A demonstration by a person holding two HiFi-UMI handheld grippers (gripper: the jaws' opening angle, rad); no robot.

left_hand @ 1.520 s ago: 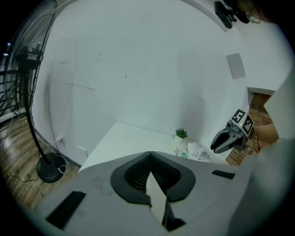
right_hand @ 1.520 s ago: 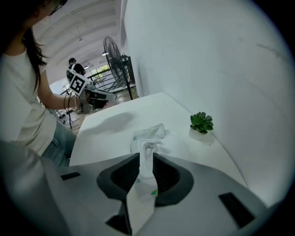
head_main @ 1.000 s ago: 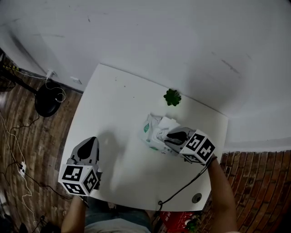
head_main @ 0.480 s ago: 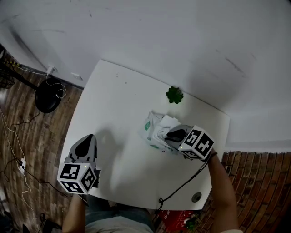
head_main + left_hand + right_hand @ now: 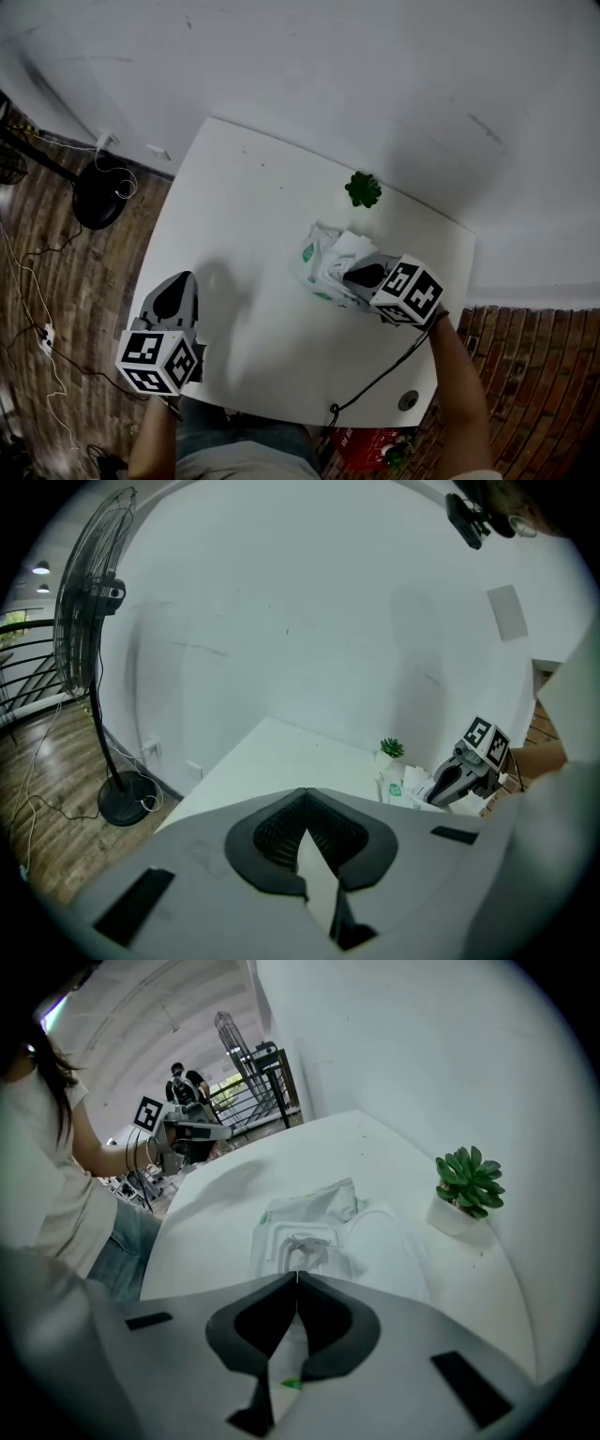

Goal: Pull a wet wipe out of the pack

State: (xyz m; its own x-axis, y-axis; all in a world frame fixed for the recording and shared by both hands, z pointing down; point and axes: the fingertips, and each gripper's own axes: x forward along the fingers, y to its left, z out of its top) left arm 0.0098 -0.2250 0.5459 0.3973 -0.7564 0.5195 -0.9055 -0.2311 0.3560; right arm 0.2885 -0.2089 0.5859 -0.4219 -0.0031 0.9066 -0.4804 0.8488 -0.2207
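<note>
Pack [image 5: 305,1222] of wipes lies lid open on the white bench [image 5: 244,206], near the potted plant [image 5: 363,189]. Right hand-held gripper [image 5: 297,1277] hangs over the pack, jaws pressed together at the wet wipe [image 5: 307,1252] tuft, possibly pinching it. Left hand-held gripper [image 5: 305,792], well apart from the pack, is closed on nothing.

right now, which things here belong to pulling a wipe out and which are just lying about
For the job:
- white soft plastic wet wipe pack
- white wipe poking from its opening
- right gripper, over the pack

Lying about:
- small green plant in a white pot
- black standing fan on the floor
- left gripper, off to the side
</note>
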